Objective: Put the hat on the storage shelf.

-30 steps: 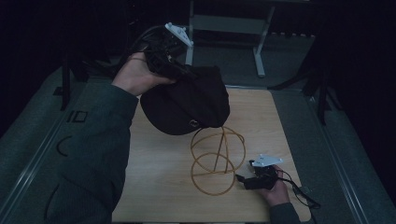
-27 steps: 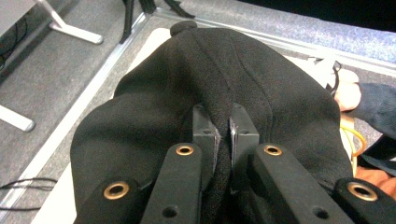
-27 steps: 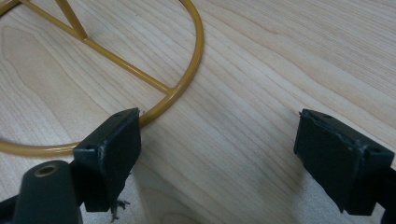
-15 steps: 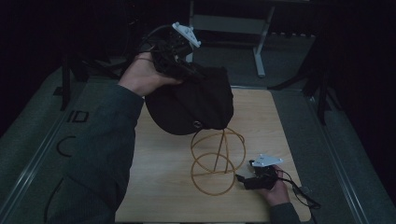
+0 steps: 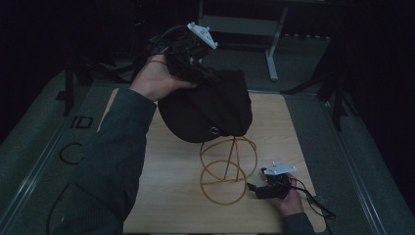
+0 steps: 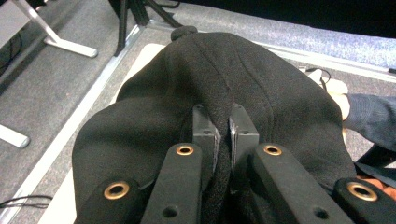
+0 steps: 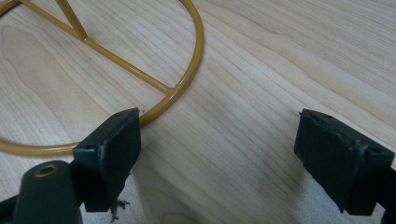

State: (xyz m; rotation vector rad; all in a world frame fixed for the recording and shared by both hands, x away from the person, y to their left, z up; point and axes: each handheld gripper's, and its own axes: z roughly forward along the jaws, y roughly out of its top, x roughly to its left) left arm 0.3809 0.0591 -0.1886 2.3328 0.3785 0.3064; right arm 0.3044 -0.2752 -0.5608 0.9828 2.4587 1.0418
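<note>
Fingers (image 6: 205, 135) of the left gripper (image 6: 223, 126) are clamped on a fold of the black cap (image 5: 208, 110), and in the left gripper view the cloth bunches up between the two pads while the crown spreads out beyond them, its top button at the far end. Over the last second the cap has drifted a little to the right and toward the far side of the desk (image 5: 171, 196), carried by the left hand (image 5: 155, 81), so that it now hangs in the air with its lower edge just above the top of the yellow wire stand (image 5: 226, 169). Judged from that, the work in hand is setting the cap over the stand's dome: the cap is nearly above it but still sits a little toward the far side, so it probably needs to come back over the hoops and then down.

Below and nearer the person, the right gripper (image 7: 217, 154) rests low over the desk with its fingers (image 7: 112, 154) wide apart and nothing between them. The left one of them stands just beside the stand's round base ring; whether it touches the wire I cannot tell. That hand (image 5: 288, 200) has kept still, seemingly ready to steady the stand when the cap lands.
</note>
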